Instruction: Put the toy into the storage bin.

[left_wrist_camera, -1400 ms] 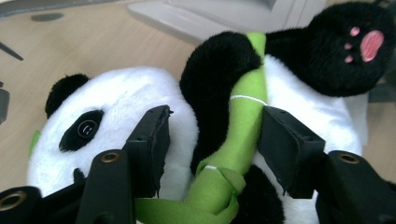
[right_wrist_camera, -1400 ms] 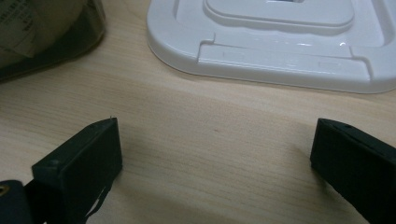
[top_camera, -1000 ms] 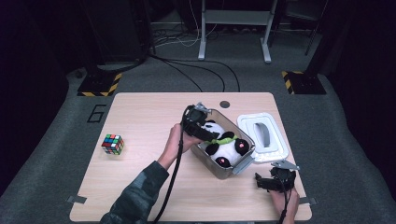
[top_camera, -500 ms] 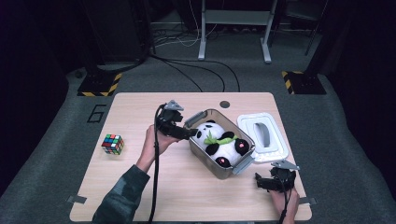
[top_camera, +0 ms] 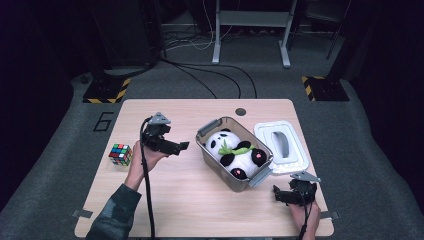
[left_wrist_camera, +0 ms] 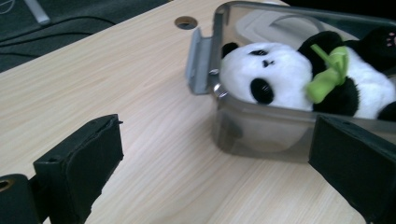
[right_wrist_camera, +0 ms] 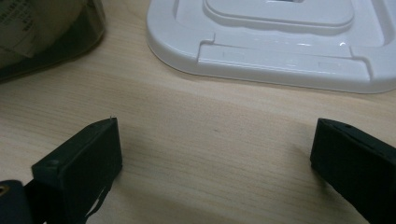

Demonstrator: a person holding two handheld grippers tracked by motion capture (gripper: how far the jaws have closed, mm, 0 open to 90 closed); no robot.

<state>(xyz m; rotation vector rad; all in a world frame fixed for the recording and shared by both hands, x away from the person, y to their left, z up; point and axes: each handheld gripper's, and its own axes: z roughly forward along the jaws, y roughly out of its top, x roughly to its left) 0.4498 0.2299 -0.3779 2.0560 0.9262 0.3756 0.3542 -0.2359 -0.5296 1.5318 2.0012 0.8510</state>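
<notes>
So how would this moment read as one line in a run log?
left gripper: jaws open, empty | black-and-white plush panda: inside clear plastic box | white lid: off, beside box

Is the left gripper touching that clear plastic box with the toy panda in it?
Apart. The high view shows bare wooden table between the left gripper and the clear plastic box; its jaws, just opened, hold nothing.

I count one clear plastic container on my table, with one plush panda inside it. The panda carries one green bamboo sprig. Beside the container I see one white lid. One colour-tiled puzzle cube sits toward the left edge. I have two grippers, the left gripper and the right gripper. One round hole marks the tabletop.
</notes>
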